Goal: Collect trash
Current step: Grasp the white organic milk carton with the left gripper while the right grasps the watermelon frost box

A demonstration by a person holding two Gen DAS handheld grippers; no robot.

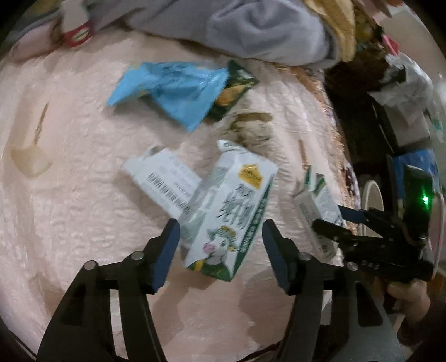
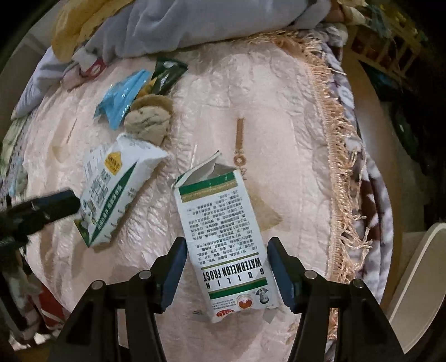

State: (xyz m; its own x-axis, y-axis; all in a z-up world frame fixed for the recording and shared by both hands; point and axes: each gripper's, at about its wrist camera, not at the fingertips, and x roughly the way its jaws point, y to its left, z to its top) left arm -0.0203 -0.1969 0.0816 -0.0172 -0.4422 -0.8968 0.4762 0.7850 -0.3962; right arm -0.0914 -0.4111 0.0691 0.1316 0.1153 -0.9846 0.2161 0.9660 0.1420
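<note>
On the pink bedspread (image 1: 69,195), the left gripper (image 1: 220,242) stands spread around the green-and-white milk carton (image 1: 231,211), jaws not yet touching it, so the grasping step looks in hand and closing is the likely next call. To its right, the right gripper (image 2: 227,264) straddles, equally wide, the torn-open Watermelon Frost box (image 2: 223,236), lying flat near the fringed edge (image 2: 340,172).

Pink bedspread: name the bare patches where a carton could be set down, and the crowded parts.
Free: the bedspread between the Watermelon Frost box and the fringe, and left of the milk carton. Crowded: blue wrapper, green packet and grey blanket at the far end.
</note>
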